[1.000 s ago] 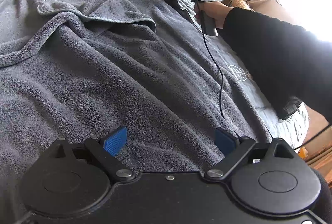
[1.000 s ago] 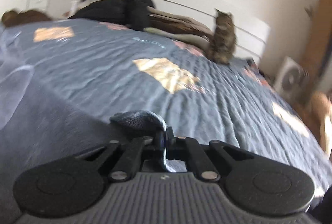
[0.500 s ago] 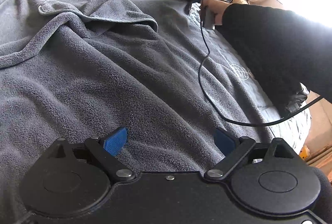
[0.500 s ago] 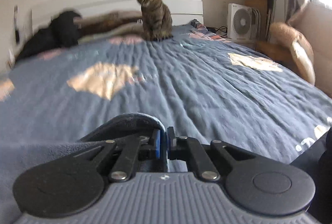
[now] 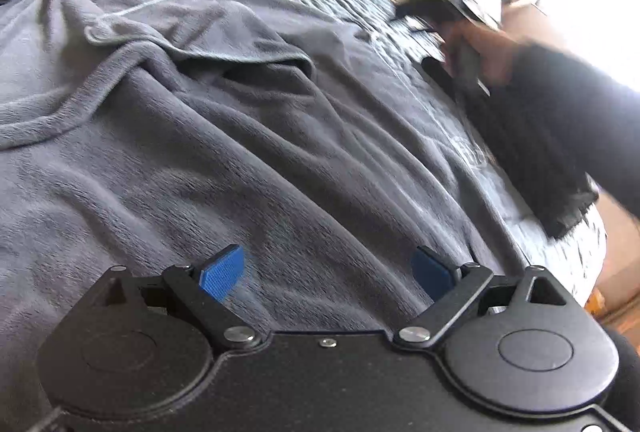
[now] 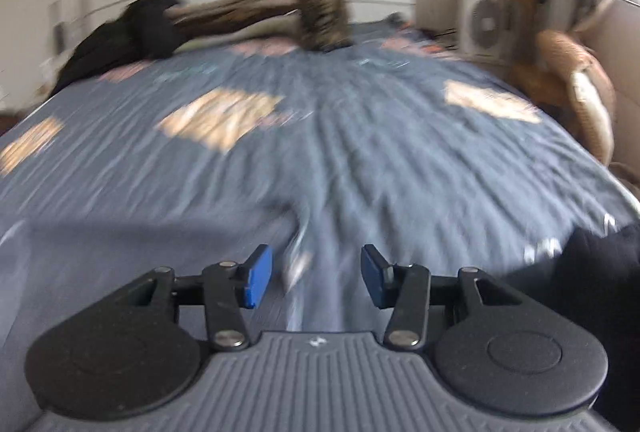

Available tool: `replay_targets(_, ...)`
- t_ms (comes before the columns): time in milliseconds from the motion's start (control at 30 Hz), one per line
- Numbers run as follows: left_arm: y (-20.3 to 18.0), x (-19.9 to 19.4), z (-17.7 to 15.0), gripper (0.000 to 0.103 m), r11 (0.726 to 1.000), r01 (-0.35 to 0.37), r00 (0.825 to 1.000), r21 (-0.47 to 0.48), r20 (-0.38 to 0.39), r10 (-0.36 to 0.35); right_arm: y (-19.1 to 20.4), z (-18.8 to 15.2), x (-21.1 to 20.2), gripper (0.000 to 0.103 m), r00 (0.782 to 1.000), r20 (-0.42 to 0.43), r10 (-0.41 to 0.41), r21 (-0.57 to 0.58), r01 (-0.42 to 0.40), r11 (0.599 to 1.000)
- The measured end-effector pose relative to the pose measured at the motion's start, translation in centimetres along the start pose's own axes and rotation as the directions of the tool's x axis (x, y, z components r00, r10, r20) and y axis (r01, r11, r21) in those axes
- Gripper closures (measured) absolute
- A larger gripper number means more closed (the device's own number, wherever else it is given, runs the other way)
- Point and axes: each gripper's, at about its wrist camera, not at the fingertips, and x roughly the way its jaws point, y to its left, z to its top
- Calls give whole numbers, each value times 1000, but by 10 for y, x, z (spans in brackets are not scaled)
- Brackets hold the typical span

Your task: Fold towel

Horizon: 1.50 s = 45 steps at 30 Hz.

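While the grey towel [image 5: 224, 152] lies rumpled across the bed [image 6: 360, 136], both the left gripper [image 5: 326, 270] and right gripper [image 6: 316, 278] are held apart, empty; corners should be pinched squarely.

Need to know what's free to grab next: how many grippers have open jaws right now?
2. The left gripper hangs open over the grey towel; the right gripper is open above the bed cover, nothing between its jaws.
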Motion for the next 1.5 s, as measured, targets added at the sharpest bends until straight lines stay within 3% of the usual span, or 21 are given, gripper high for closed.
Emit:
replay_targets(133,1,-6,3,13,1000,-13,999,-10,38,13,-5,-52,-69,52,997,-65,30,11,-29,1000)
replay_targets(333,-25,-11,-3,13,994,12,998,106,65,-19,-12,-130,-172,48,984,-161,76,32,-72,997)
replay_targets(533,-40,-21,-9,12,990,23,994,138,101,-37,-24,-202,-259,41,964,-247,101,51,-91,995)
replay_targets(633,-47,-25,-12,12,988,20,993,154,115,-38,-39,-226,-272,42,950,-278,143,124,-112,986)
replay_targets(733,-57,-26,-15,13,982,17,991,187,124,-41,-46,-244,-271,43,943,-303,135,145,-94,985)
replay_targets(933,-71,-22,-23,13,972,6,992,236,118,-35,-39,-249,-259,47,938,-302,170,156,-127,980)
replay_targets(1033,-76,-19,-25,12,966,-9,993,260,113,-21,-40,-251,-255,76,936,-310,168,168,-120,978)
replay_targets(1067,-76,-18,-25,12,965,-9,993,261,113,-21,-42,-251,-255,92,936,-308,169,182,-117,976)
replay_targets(1100,-76,-19,-24,12,966,-8,993,258,115,-23,-45,-252,-256,99,936,-303,177,210,-116,971)
replay_targets(1367,-71,-21,-20,12,972,-5,992,233,122,-24,-63,-254,-289,103,963,-213,167,309,-96,946)
replay_targets(1500,-72,-23,-20,12,971,3,992,238,125,-33,-62,-257,-286,102,954,-271,127,281,-48,958)
